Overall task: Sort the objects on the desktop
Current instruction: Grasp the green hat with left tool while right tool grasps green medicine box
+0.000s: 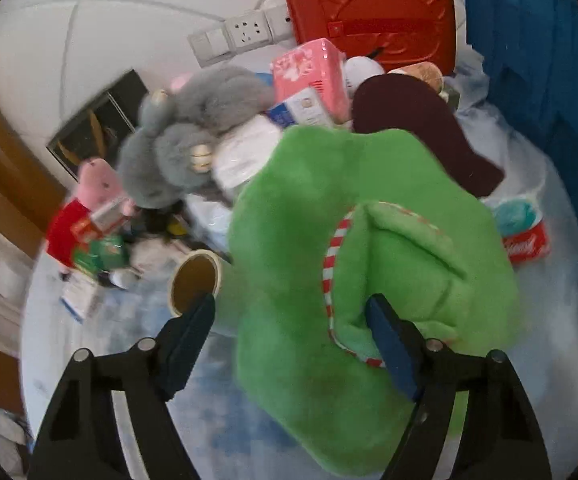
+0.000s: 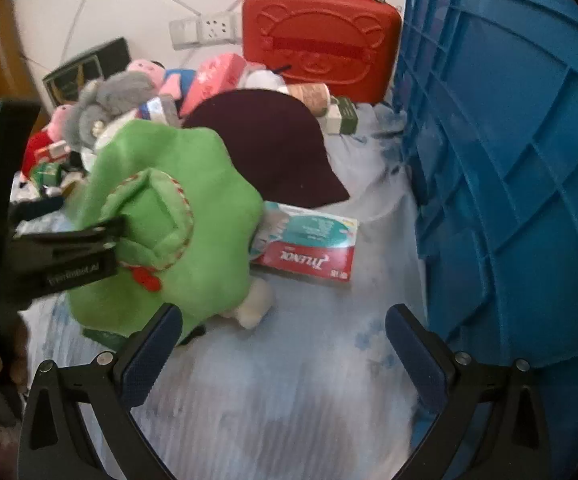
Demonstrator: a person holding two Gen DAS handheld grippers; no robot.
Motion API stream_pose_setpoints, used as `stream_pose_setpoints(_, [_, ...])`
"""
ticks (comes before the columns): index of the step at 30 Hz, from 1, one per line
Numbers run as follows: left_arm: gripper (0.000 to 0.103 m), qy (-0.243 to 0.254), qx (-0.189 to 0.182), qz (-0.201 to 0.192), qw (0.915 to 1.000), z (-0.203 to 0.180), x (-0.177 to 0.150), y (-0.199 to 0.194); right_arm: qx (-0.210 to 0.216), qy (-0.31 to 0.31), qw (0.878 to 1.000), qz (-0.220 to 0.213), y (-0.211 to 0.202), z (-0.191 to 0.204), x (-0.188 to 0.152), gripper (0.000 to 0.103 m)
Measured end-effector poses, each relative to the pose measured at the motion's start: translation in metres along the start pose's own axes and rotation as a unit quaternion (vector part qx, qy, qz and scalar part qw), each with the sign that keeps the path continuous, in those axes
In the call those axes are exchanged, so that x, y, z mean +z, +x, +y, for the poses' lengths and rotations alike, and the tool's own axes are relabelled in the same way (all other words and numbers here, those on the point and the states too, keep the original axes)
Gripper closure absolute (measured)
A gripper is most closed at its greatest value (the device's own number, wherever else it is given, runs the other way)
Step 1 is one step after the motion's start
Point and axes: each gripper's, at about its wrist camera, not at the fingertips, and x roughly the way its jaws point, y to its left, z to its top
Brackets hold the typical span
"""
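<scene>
Left wrist view: left tool [image 1: 291,316] is spread wide around the green plush [image 1: 349,264]; one finger sits in the fold by its striped trim, the other hangs free beside the tape roll [image 1: 195,280]. From the right wrist view that same tool looks pressed onto the fold, so whether it truly bites is unclear. Plush sits left of the blue crate [image 2: 501,184], low over the desk [image 2: 273,392].

Right tool [image 2: 283,328] is spread and holds nothing, just left of the crate.

Step, as I read it: move the plush to the crate. Tips:
- close fully on the fold, not the loose fur
- lift clear of the dark cap [image 2: 273,152] behind it
- keep the right tool out of the path

Count:
- 1 blue crate
- 1 red case [image 2: 321,40], behind the crate's left edge
- 1 dark cap
- 1 grey plush [image 1: 185,148], far left of crate
- 1 tape roll
- 1 Tylenol box [image 2: 309,244], between plush and crate
- 1 pink box [image 1: 313,76]
</scene>
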Motion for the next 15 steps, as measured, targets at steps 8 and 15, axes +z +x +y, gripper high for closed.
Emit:
stream_pose_setpoints(8, [0.039,-0.079,0.076,0.127,0.9858,0.127,-0.072,0.058,0.035,0.009,0.999,0.032,0.037,0.031,0.008,0.0])
stream_pose_setpoints(15, [0.039,-0.125,0.168,0.133,0.9688,0.206,-0.093,0.057,0.056,-0.011,0.998,0.041,0.047,0.075,0.019,0.0])
